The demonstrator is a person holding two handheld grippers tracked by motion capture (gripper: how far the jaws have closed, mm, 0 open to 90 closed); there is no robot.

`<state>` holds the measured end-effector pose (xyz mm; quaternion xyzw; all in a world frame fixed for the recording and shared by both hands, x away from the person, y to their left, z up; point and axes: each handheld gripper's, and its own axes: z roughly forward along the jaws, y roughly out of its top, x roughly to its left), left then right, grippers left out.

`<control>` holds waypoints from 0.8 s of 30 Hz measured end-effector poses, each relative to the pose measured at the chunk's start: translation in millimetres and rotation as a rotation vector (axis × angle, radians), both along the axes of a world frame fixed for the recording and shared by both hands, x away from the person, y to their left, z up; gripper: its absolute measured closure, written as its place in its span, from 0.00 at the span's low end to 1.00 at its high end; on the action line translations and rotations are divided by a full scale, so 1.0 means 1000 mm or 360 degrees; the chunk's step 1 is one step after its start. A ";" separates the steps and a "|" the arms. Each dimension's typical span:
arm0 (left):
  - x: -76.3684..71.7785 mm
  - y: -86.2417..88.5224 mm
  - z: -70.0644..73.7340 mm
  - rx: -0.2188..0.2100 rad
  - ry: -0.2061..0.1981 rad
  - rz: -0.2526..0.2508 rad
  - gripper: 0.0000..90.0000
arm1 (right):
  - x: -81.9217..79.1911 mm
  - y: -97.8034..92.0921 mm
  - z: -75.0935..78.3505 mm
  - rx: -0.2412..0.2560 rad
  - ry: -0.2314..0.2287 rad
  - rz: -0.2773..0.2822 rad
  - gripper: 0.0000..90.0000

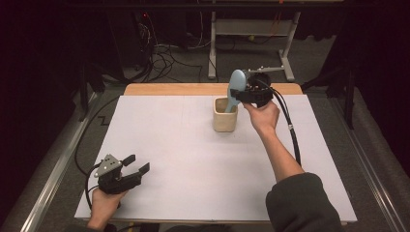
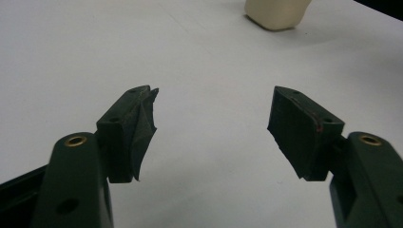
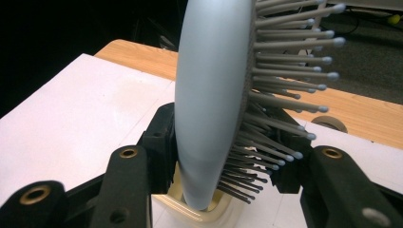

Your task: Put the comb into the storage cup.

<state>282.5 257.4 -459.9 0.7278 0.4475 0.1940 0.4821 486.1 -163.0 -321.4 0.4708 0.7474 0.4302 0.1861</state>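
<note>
A pale blue hairbrush stands head-up with its handle down inside a cream cup at the far middle of the white table. My right gripper is shut on the brush head. In the right gripper view the brush rises between the two jaws, bristles pointing right, and the cup rim shows below. My left gripper rests at the near left corner, open with nothing between its fingers. In the left gripper view my left gripper faces bare table, with the cup far ahead.
A wooden board edge runs along the table's far side. Behind it stand a metal frame and loose cables on the floor. A black cable trails from the right gripper along the forearm.
</note>
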 end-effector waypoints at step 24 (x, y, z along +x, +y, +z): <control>0.000 0.000 0.000 0.0003 -0.0001 -0.0004 0.37 | 0.005 0.009 -0.014 -0.0030 0.0065 0.0030 0.58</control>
